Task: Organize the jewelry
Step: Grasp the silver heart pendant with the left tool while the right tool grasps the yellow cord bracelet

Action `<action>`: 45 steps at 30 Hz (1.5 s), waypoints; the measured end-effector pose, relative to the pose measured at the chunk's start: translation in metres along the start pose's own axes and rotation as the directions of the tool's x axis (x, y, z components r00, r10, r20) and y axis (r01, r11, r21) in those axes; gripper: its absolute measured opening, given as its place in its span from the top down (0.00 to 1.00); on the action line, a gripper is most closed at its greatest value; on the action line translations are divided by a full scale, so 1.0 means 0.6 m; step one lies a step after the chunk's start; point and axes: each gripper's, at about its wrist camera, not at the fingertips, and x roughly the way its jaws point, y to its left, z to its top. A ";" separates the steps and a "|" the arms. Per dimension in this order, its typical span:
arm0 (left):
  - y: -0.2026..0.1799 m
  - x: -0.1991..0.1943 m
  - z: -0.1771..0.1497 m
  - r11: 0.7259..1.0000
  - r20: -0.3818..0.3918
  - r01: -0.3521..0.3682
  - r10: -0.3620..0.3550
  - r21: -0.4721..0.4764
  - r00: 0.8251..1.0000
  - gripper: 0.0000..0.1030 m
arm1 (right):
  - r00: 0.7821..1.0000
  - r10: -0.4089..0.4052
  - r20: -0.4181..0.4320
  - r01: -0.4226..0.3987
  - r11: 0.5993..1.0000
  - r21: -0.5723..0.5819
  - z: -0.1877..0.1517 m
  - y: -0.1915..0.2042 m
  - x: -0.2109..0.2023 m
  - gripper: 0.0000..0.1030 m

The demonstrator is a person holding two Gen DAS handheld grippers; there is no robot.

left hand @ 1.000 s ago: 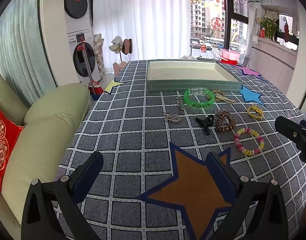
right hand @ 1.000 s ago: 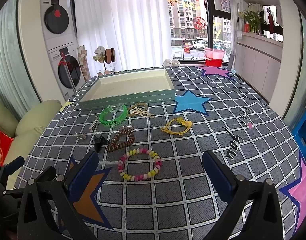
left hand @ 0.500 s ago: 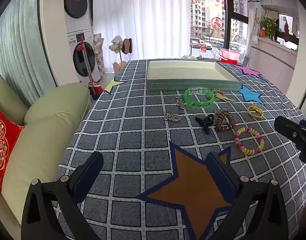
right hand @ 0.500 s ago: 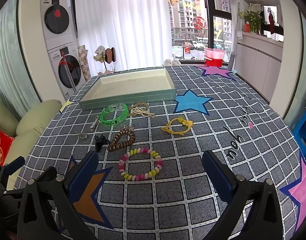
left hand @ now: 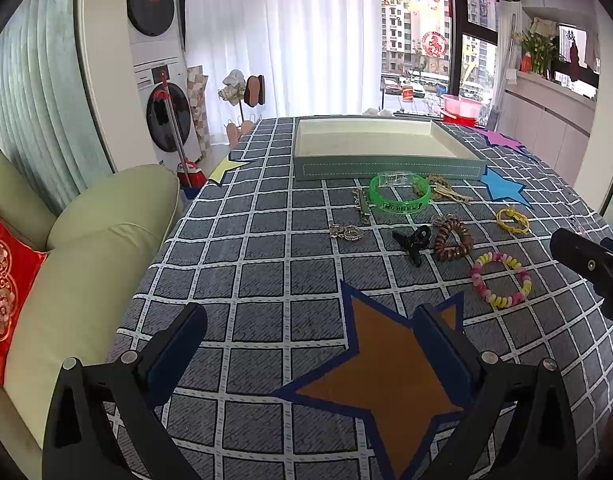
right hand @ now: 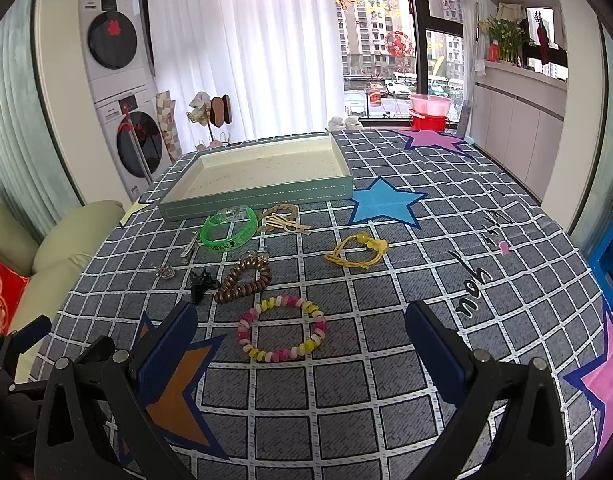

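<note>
Since a second ago, barely any change: right tongs (right hand: 298,344) drawn a shade nearer the pink-and-yellow beaded bracelet (right hand: 281,329); left tongs (left hand: 308,342) unmoved. Both spread wide, gripping nothing, hovering above the grey checked cloth on the tabletop (right hand: 386,280).

In the right wrist view, beaded bracelet flat on the cloth just beyond the gap between the fingers. Farther and to the left, a brown coiled spiral hair tie (right hand: 244,280), with a small black claw clip (right hand: 200,282) just beside it on the left. Left again, a small silver charm (right hand: 165,271) and a silver hair clip (right hand: 189,245). Beyond those, a translucent green plastic bangle (right hand: 227,229), touching or nearly touching a beige braided cord bracelet (right hand: 282,218) on its right. To the right, well apart, a yellow cord bracelet with beads (right hand: 356,250).

At the far end, a shallow green rectangular tray with cream lining (right hand: 262,199), nothing visible inside it. All jewelry outside it, on the near side.

In the left wrist view, left tongs over an orange star (left hand: 386,364) printed on the cloth; part of the right tongs visible at the right edge.
</note>
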 end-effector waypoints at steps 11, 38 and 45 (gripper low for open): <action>0.007 0.012 0.010 1.000 -0.013 -0.010 0.011 0.027 1.000 0.00 | 0.999 -0.004 -0.041 0.004 1.000 0.000 0.007 -0.008 0.016 0.00; -0.006 0.212 0.122 0.978 -0.248 0.178 -0.148 0.105 0.957 0.07 | 0.935 -0.106 -0.337 0.119 0.993 0.019 0.088 -0.097 0.250 0.00; -0.015 0.210 0.126 0.963 -0.236 0.231 -0.195 0.136 0.952 0.54 | 0.944 -0.129 -0.304 0.117 0.991 -0.058 0.093 -0.069 0.244 0.48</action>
